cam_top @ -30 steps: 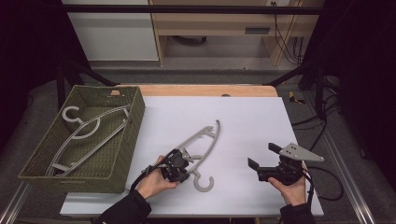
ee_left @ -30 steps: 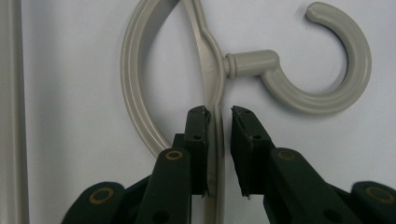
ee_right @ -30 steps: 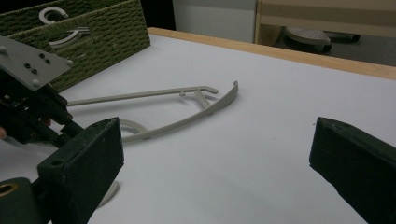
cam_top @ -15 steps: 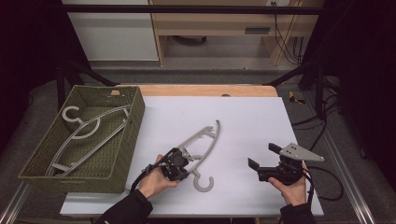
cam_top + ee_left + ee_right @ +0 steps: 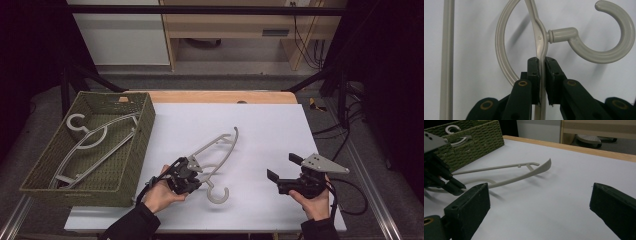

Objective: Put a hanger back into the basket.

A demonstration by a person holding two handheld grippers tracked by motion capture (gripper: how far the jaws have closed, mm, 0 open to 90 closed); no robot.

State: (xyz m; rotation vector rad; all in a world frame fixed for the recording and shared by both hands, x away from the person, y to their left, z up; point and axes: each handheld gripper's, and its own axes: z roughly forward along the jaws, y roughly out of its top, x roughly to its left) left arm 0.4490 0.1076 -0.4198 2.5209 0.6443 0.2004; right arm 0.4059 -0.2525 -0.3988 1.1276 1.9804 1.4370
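Hangers first: I counted one grey hanger (image 5: 216, 160) on the white table (image 5: 260, 125), low and a bit left of centre in the high view, plus two more hangers (image 5: 92, 142) lying in the green woven basket (image 5: 132, 165) at the left edge. So three in all, and one basket.

My left gripper (image 5: 192, 172) had its jaws pinched tight on the table hanger's thin neck bar, just below where the hook joins. In the left gripper view the bar ran straight up between my two pads (image 5: 534, 72), with the hook (image 5: 610, 32) curling off to the upper right. My right gripper (image 5: 282, 167) sat at the lower right of the high view, jaws spread wide with nothing between them, well apart from the hanger.

As for direction, the hanger's long axis ran diagonally, from lower left near my left hand (image 5: 162, 195) up toward the frame's centre, arm tip at the upper right end. Hook pointed down toward the bottom edge, opening upward.
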